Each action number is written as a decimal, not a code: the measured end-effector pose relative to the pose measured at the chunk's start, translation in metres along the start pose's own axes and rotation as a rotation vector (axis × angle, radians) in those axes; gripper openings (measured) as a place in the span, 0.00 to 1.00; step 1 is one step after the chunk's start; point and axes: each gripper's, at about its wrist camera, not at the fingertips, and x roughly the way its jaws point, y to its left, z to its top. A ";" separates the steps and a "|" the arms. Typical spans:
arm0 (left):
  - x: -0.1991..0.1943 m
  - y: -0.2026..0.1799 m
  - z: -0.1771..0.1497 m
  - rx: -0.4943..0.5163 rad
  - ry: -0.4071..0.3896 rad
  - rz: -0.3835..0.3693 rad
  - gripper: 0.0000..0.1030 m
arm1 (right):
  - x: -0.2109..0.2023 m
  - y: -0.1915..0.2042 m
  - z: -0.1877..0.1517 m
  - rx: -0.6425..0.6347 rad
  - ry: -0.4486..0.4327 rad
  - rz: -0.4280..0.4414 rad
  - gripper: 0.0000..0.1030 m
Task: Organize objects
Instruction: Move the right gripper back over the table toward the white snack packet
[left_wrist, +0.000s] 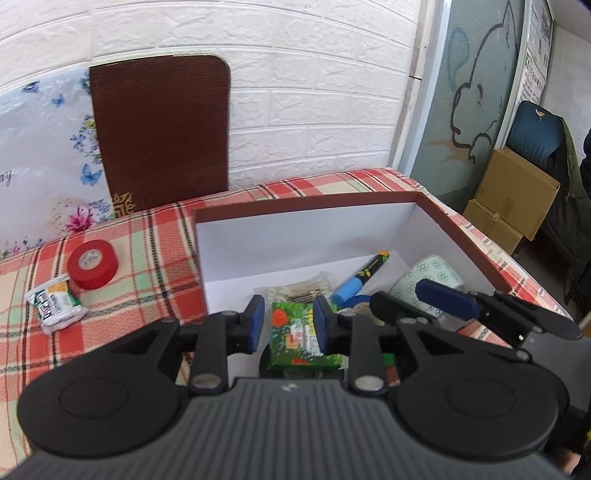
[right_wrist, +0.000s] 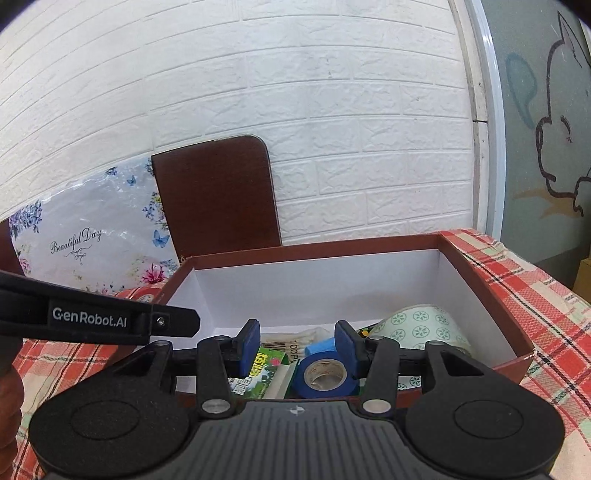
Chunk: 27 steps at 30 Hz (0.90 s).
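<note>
A brown-rimmed box (left_wrist: 306, 205) with a white inside stands on the checked cloth. In it lie a green packet (left_wrist: 303, 339), a bag of cotton swabs (left_wrist: 295, 288), a blue-capped pen (left_wrist: 364, 275), a green-patterned white roll (left_wrist: 432, 273) and a blue tape roll (right_wrist: 325, 373). My left gripper (left_wrist: 289, 324) hangs over the green packet, open, with a gap at its left pad. My right gripper (right_wrist: 297, 345) is open just above the blue tape roll and holds nothing. It also shows in the left wrist view, right gripper (left_wrist: 417, 301). A red tape roll (left_wrist: 94, 264) and a white-green sachet (left_wrist: 55, 304) lie left of the box.
A brown board (left_wrist: 159, 133) and a floral plastic bag (left_wrist: 44, 158) lean on the white brick wall behind the table. Cardboard boxes (left_wrist: 513, 199) and a dark chair stand beyond the table's right edge. The left gripper's finger (right_wrist: 177, 321) crosses the right wrist view.
</note>
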 end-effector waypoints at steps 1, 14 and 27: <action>-0.003 0.002 -0.002 -0.003 -0.002 0.005 0.30 | -0.002 0.003 0.000 -0.005 0.000 0.002 0.44; -0.039 0.056 -0.029 -0.093 -0.030 0.070 0.32 | -0.014 0.056 0.002 -0.101 -0.005 0.052 0.45; -0.062 0.125 -0.063 -0.202 -0.029 0.175 0.36 | -0.018 0.127 0.000 -0.226 0.007 0.126 0.49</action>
